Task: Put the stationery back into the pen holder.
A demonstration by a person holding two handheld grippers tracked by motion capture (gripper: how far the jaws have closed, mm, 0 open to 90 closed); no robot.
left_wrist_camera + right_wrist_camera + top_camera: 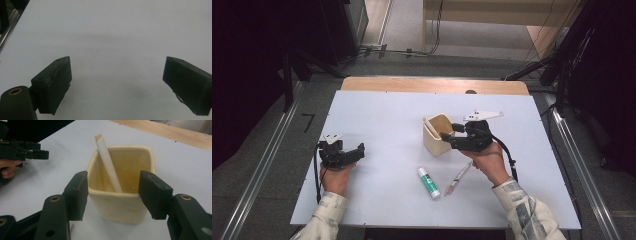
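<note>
A cream square cup (437, 135) (120, 207) stands upright near the middle of the white table (377, 115). A white pen (108, 165) (428, 125) leans inside it against the far left corner. My right gripper (453, 136) (113, 192) sits level at the cup's right side, its jaws open and flanking the near rim, with nothing pinched between the pads. My left gripper (359, 150) (116, 75) rests at the table's left, jaws wide open over bare tabletop. The right gripper view also shows the left gripper (22, 151) far off, with fingers of the person's hand around it.
A white and green glue stick (428, 182) lies in front of the cup. A thin clear pen with a red tip (458, 178) lies beside it, under the right hand. A wooden strip (434, 85) borders the table's far edge.
</note>
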